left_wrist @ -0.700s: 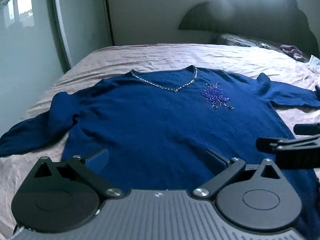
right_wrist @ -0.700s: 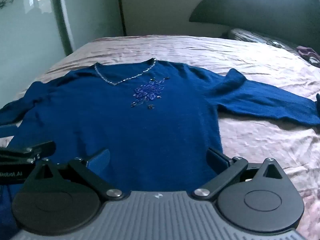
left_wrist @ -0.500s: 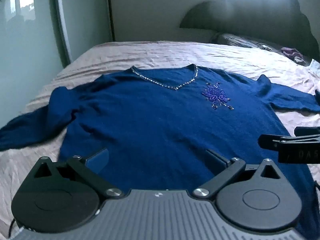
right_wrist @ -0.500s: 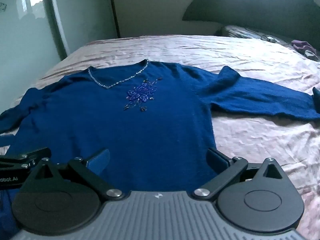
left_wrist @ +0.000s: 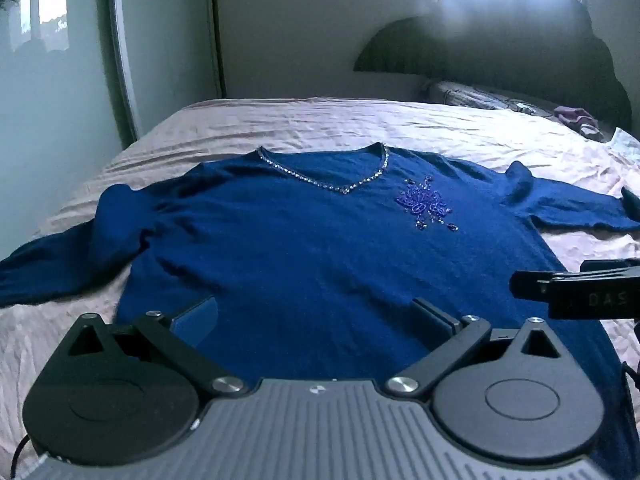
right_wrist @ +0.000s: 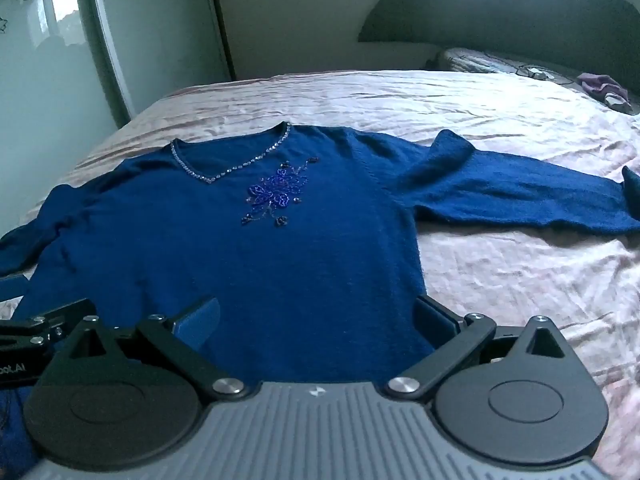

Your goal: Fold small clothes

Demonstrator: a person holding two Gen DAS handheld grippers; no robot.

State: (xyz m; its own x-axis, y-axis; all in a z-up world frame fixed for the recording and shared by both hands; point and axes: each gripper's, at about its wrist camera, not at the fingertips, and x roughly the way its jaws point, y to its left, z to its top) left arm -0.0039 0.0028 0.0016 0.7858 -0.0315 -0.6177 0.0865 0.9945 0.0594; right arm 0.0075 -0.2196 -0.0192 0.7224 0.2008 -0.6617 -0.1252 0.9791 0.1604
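A dark blue sweater (left_wrist: 304, 240) with a beaded V-neck and a beaded flower lies flat, face up, on the pink bedsheet, both sleeves spread out sideways. It also shows in the right wrist view (right_wrist: 280, 248). My left gripper (left_wrist: 316, 316) is open and empty, held above the sweater's lower hem on the left part. My right gripper (right_wrist: 318, 316) is open and empty above the hem's right part, near the sweater's right side edge. The right gripper's body (left_wrist: 576, 288) shows at the right edge of the left wrist view.
The bed (right_wrist: 500, 272) is covered by a wrinkled pink sheet. A dark headboard (left_wrist: 500, 52) and pillows stand at the far right. A small purple cloth (right_wrist: 600, 84) lies near the pillows. A glossy wardrobe (left_wrist: 60, 80) stands left of the bed.
Both grippers have risen a little and pulled back, so the sweater sits lower and farther in both views. Both jaws stay open. The sweater has not moved.
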